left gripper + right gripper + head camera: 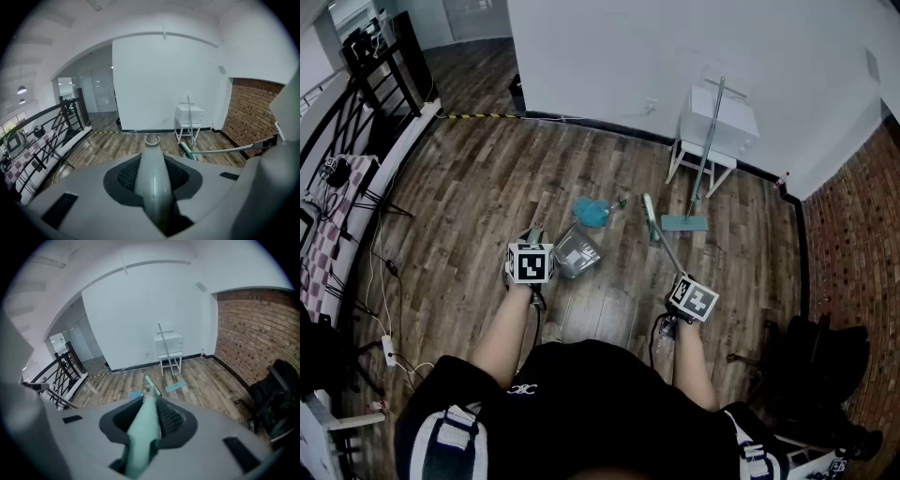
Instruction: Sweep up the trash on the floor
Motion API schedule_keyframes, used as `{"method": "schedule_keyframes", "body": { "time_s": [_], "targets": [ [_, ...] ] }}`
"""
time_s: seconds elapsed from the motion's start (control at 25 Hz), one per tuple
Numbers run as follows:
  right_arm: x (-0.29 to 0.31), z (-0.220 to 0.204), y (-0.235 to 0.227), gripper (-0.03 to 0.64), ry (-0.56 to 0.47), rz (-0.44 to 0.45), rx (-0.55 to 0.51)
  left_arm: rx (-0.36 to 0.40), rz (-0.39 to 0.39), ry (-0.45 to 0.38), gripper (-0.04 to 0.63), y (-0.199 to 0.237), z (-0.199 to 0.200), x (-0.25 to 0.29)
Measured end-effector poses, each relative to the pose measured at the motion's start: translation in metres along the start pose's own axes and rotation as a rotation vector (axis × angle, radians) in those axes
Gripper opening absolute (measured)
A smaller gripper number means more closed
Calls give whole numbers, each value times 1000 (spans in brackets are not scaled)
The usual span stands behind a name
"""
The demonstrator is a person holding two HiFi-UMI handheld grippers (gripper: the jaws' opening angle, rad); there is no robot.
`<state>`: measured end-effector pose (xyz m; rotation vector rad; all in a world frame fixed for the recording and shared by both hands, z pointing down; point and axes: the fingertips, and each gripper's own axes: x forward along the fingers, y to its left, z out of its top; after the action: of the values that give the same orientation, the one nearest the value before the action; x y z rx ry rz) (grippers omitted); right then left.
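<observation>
Hiding the pan itself from its own view, the left claw (153, 183) is clamped shut on a smooth grey plastic dustpan handle (151, 154) that ends in a small ring. Only the head view shows the grey, partly see-through dustpan (577, 253). It rests on the brown wood-plank floor (478, 187), left of the white square stool (719, 122) and nearer the person.

The crumpled teal trash (592, 212) lies just beyond the pan, between it and the stool. It is small and soft-edged, and its material cannot be made out.

To the right of the trash stands the narrow head of the mint-green plastic broom (651, 217). Its handle slants back to the right claw (146, 423), which is closed tight around it. In the right gripper view that handle is so foreshortened that it covers most of the broom head.

A flat teal mop (684, 223) lies on the floor in front of the stool, its thin grey pole leaning on the stool.
</observation>
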<state>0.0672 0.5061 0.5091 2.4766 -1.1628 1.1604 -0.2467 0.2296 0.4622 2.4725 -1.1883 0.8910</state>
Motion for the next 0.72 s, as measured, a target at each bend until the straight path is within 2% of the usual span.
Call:
{"method": "schedule_keyframes", "body": {
  "time_s": [0.16,0.44,0.72],
  "targets": [
    [3,5,-18,101,1,7,-2,20,28,2,101,-11,2,1],
    [11,9,-41,101,0,47,-8,-20,77,6,101,-17,2,-6],
    [25,19,-45,101,3,87,-4,-65,103,19,101,-13,2,7]
  ]
}}
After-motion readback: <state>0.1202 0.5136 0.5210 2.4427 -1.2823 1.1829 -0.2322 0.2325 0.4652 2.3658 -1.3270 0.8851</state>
